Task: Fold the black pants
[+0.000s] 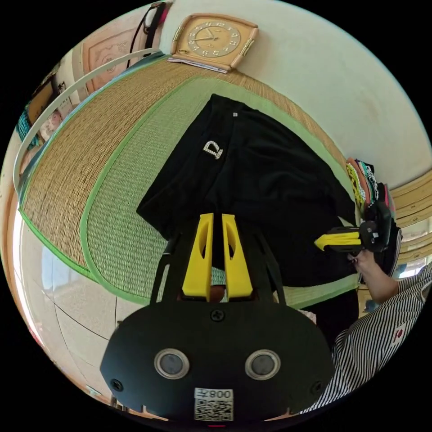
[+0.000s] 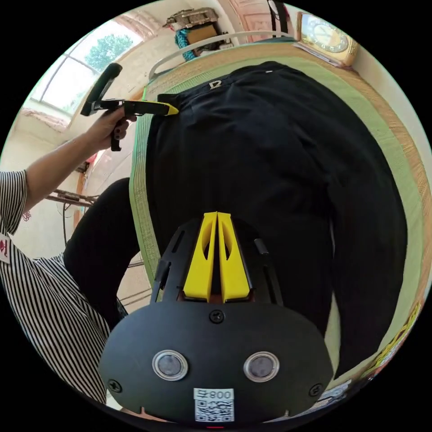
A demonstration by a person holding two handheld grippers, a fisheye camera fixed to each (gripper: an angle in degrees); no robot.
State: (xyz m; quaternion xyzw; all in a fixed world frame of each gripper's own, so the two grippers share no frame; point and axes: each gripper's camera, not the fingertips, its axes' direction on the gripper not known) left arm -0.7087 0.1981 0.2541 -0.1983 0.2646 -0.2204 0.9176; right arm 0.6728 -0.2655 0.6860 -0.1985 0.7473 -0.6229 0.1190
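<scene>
Lying flat on a green-edged straw mat (image 1: 108, 198), the black pants (image 1: 252, 180) are spread out. The left gripper (image 1: 217, 216) is pressed shut on the pants' hem; the right gripper (image 2: 217, 214) is likewise clamped on black cloth. A clock (image 1: 213, 40) is propped against the wall.

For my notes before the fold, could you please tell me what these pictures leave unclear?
- Left gripper view: black pants, near edge hidden behind the left tool.
- Right gripper view: pants' legs cut off at the lower right rim; right tool tips dark against cloth, grip unclear.
- Wall clock: too small to read.
</scene>
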